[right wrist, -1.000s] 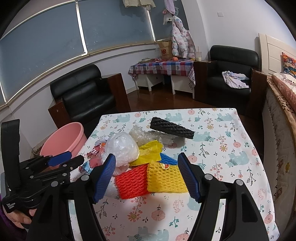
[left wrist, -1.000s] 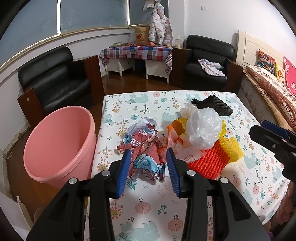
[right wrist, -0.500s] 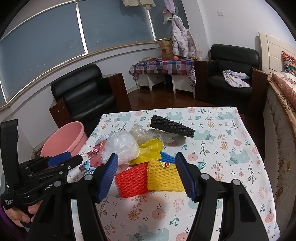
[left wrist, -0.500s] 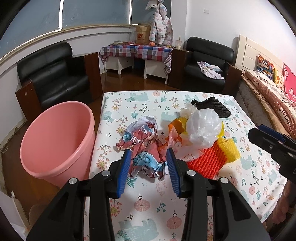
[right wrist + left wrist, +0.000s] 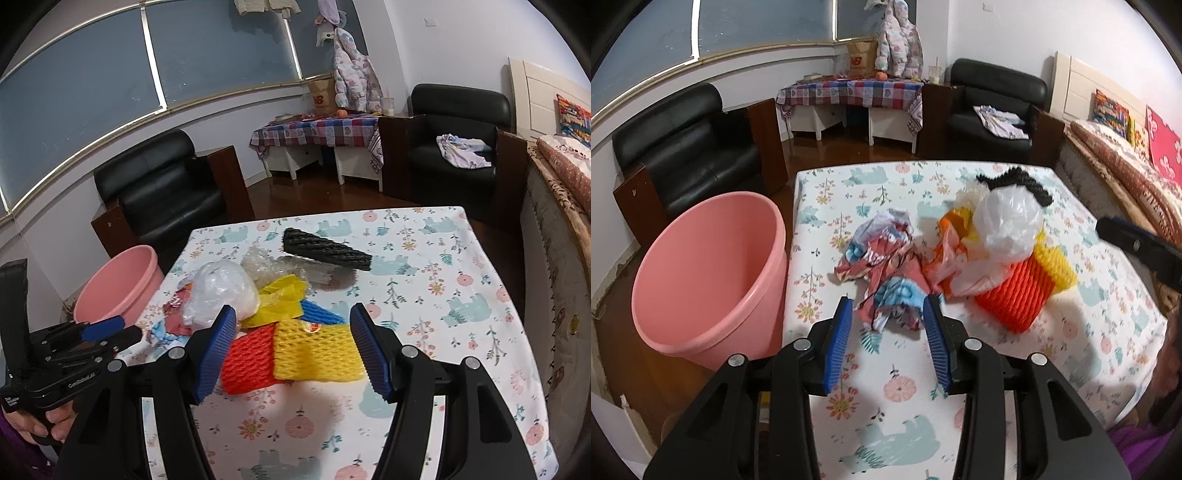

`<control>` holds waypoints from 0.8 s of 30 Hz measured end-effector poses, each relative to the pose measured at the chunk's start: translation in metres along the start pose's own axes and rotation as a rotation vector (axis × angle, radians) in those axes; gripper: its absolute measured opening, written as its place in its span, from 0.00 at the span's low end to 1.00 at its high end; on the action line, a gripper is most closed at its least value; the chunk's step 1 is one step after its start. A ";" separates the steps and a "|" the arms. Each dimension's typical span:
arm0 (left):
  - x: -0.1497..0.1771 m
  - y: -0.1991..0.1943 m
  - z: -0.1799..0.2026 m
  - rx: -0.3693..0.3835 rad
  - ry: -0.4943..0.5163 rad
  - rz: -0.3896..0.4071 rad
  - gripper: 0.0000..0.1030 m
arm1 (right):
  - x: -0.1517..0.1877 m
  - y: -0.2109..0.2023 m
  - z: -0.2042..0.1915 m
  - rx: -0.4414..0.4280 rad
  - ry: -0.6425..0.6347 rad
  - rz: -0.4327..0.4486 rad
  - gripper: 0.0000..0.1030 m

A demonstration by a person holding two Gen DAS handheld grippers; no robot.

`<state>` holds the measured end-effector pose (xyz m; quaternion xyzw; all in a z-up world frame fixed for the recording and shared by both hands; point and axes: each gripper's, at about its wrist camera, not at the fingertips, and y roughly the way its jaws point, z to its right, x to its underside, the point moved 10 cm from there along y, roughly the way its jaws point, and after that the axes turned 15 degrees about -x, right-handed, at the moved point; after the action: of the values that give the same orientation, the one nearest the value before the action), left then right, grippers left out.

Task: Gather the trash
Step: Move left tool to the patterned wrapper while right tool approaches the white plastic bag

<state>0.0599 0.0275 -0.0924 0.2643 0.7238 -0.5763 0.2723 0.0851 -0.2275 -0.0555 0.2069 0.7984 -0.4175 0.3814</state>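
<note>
a pile of trash sits in the middle of a table (image 5: 1089,373) covered in a flowered cloth, with a pink bucket (image 5: 701,280) standing on the floor against the table's left edge. the left gripper (image 5: 888,314) points down at a slant, its jaws open either side of the near end of a crumpled printed wrapper (image 5: 882,266) without pressing on it. the right gripper (image 5: 293,325) hangs over the near right of the pile, jaws wide and just narrowed a little, framing a yellow foam net (image 5: 314,350) and a red foam net (image 5: 247,362) that lie side by side, touching; nothing is gripped. a clear plastic bag (image 5: 221,291) rests on top of the heap, a black foam net (image 5: 325,251) towards the far edge. the step in hand looks to be the first pick-up. it would likely go best if the left jaws slid further forward before closing, so they catch the wrapper's bulk rather than a loose corner, then carried it straight across the left edge to the bucket. the light nets may shift or drag neighbours along. a hand (image 5: 44,424) grips the left handle at the lower left of the right wrist view.
</note>
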 end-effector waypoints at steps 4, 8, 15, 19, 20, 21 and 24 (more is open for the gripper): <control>0.003 0.000 0.004 0.030 0.026 0.000 0.39 | 0.002 -0.001 0.010 0.016 0.004 -0.003 0.62; 0.000 0.000 0.010 0.058 0.032 0.008 0.39 | 0.008 0.002 0.015 0.009 0.028 -0.016 0.62; -0.008 0.017 0.016 0.073 0.004 -0.012 0.39 | 0.010 0.008 0.009 -0.023 0.017 -0.030 0.62; -0.009 0.025 0.020 0.078 0.009 -0.025 0.39 | 0.010 0.011 0.004 -0.044 0.007 -0.034 0.62; -0.008 0.026 0.021 0.081 0.007 -0.028 0.39 | 0.010 0.012 0.003 -0.049 0.005 -0.034 0.62; -0.008 0.028 0.023 0.083 0.009 -0.032 0.39 | 0.011 0.013 0.003 -0.055 0.005 -0.035 0.62; -0.004 0.034 0.023 0.066 0.024 -0.041 0.37 | 0.012 0.016 0.000 -0.074 0.003 -0.041 0.62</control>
<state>0.0887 0.0109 -0.1171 0.2651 0.7128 -0.6023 0.2428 0.0883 -0.2180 -0.0726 0.1767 0.8179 -0.3953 0.3789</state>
